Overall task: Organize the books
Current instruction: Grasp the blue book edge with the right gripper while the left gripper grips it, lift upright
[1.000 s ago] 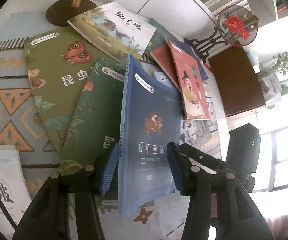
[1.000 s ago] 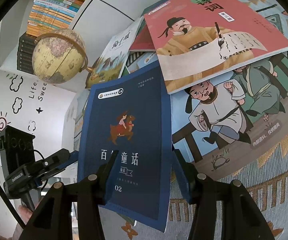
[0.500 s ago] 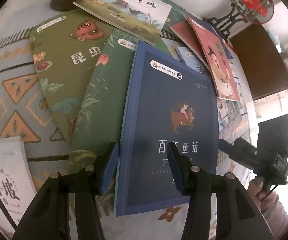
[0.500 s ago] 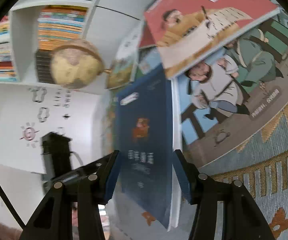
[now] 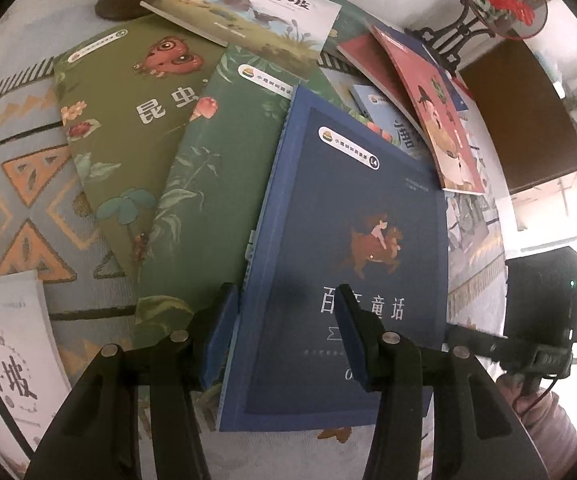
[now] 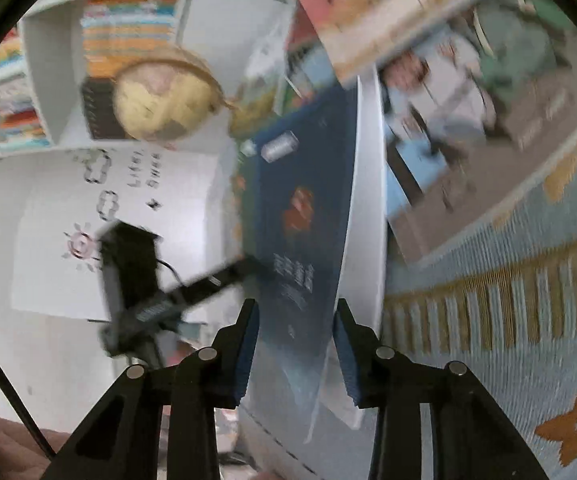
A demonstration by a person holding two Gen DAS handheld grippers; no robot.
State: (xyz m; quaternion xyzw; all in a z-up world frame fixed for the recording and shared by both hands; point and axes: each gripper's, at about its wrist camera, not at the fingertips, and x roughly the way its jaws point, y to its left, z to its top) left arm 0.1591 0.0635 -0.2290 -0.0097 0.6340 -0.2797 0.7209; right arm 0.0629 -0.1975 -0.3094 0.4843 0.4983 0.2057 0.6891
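Observation:
A dark blue book (image 5: 348,240) with a small rider picture lies across the green books in the left wrist view. My left gripper (image 5: 288,332) points steeply down at it, open; the spine edge sits between the jaws, one finger beside the spine and the other over the cover. In the blurred right wrist view the same blue book (image 6: 308,200) is nearly edge-on, with white pages showing beside the cover. My right gripper (image 6: 296,340) has that edge between its jaws, which are closing. The blur hides whether the pads touch.
Around it lie a dark green book (image 5: 216,184), an olive insect book (image 5: 128,128), a pale reed-cover book (image 5: 248,4), a red book (image 5: 440,120) and a white book (image 5: 4,360). All rest on a patterned rug (image 6: 508,320). A globe (image 6: 164,92) and bookshelves (image 6: 128,32) stand behind.
The blue book has tipped from standing on its edge to lying nearly flat. The right gripper has swung round to see it edge-on, and its jaws have narrowed.

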